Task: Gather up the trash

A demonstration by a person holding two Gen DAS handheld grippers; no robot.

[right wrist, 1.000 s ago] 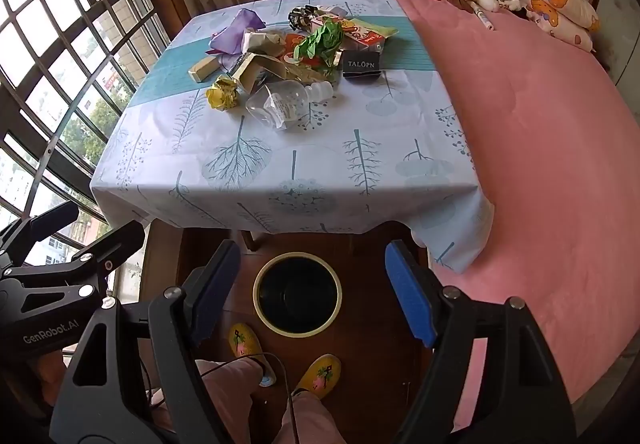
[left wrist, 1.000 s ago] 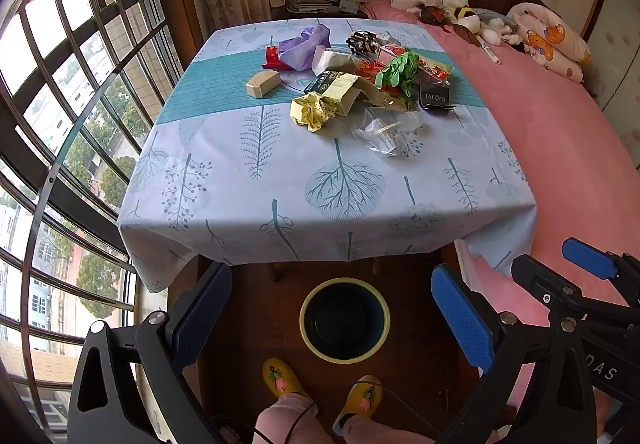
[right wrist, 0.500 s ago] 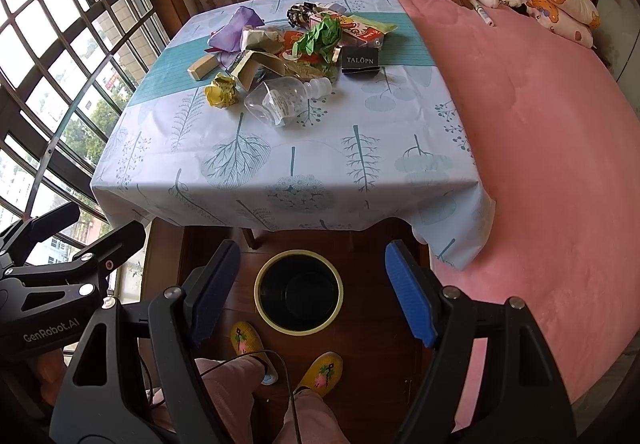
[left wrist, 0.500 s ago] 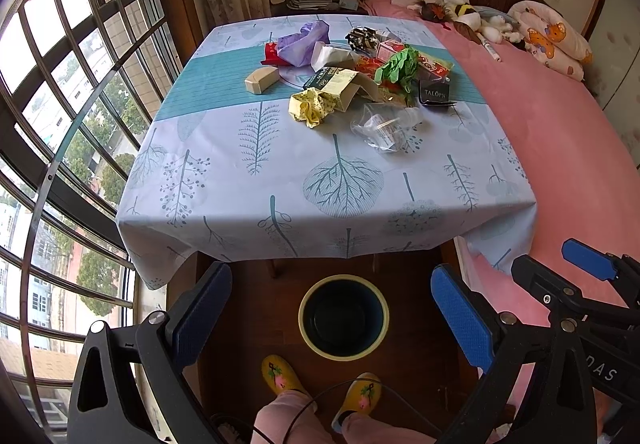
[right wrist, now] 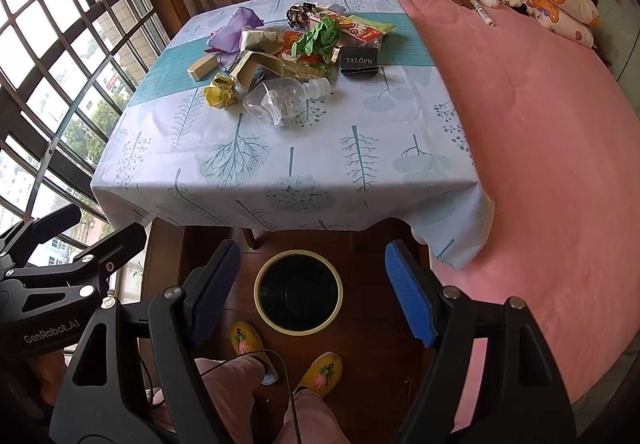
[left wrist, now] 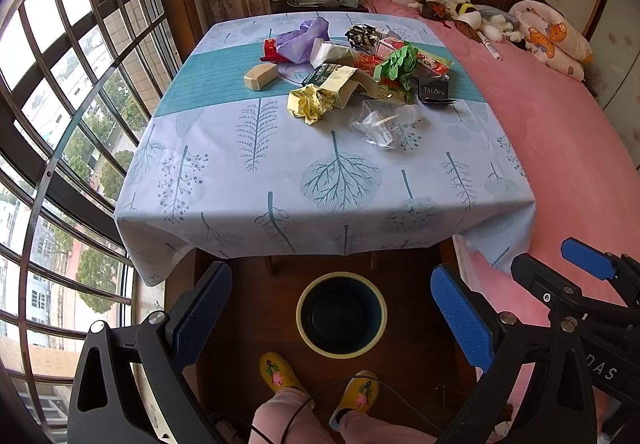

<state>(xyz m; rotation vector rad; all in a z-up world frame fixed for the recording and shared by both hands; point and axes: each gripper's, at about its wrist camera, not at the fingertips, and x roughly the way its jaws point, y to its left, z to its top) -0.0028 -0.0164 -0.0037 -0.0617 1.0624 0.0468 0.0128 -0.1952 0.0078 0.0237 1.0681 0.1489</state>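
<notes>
A pile of trash lies at the far middle of the tablecloth-covered table [left wrist: 240, 180]: a clear plastic bottle [left wrist: 384, 120], a crumpled yellow wrapper [left wrist: 310, 104], green paper [left wrist: 400, 62], a purple bag [left wrist: 302, 38], a black box [left wrist: 434, 90] and a tan block [left wrist: 261, 76]. The bottle [right wrist: 280, 102] and yellow wrapper [right wrist: 220, 90] also show in the right wrist view. A yellow-rimmed bin [left wrist: 341, 314] stands on the floor in front of the table. My left gripper [left wrist: 332, 308] and right gripper [right wrist: 312, 292] are open and empty, held above the bin [right wrist: 299, 292].
A pink bed [left wrist: 560, 132] with soft toys runs along the table's right side. A barred window [left wrist: 60, 104] is on the left. The person's feet in yellow slippers [left wrist: 276, 370] stand just behind the bin on the wooden floor.
Both grippers have risen or pulled back slightly, so the table and trash sit a little lower in view. Both stay open and empty.
</notes>
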